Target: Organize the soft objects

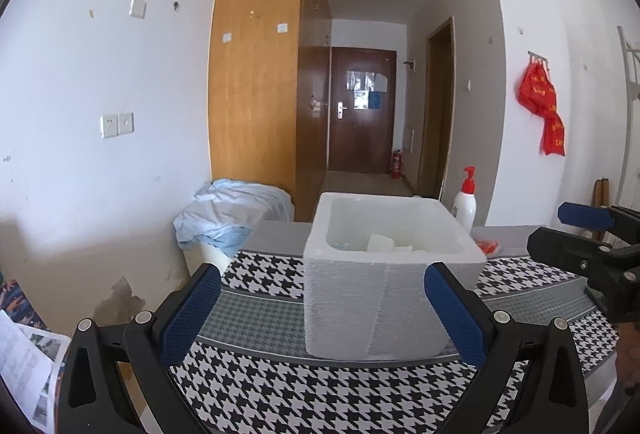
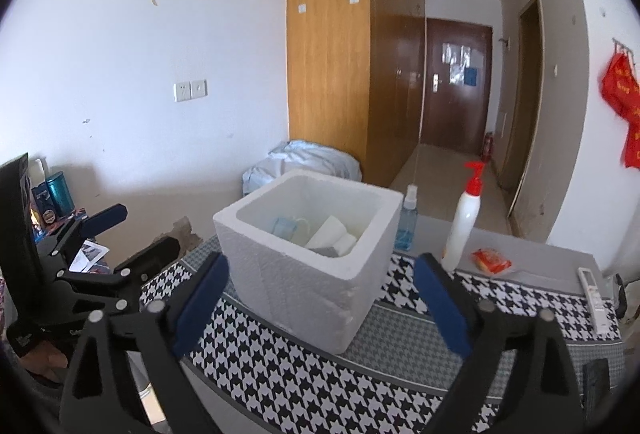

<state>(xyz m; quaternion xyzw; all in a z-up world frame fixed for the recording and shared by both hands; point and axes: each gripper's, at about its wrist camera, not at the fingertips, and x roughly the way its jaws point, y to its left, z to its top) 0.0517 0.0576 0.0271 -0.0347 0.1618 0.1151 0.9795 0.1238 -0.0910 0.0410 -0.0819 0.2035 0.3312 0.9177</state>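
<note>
Both grippers spread wide and empty, short of white foam box on houndstooth mat.

Nearest: left gripper [image 1: 320, 314] and right gripper [image 2: 320, 302], blue-padded jaws wide apart, nothing between pads. Beyond: square white polystyrene foam box [image 2: 316, 270] upright on black-and-white houndstooth cloth mat [image 2: 304, 374], containing a pale blue face mask [image 2: 285, 225] and white soft rolls [image 2: 334, 234]. Behind box: clear blue spray bottle [image 2: 407, 220], white pump bottle with red top [image 2: 464, 218], orange-red packet [image 2: 491, 260]. Farthest: crumpled pale blue cloth [image 1: 232, 214] by wooden wardrobe [image 1: 256, 74].
</note>
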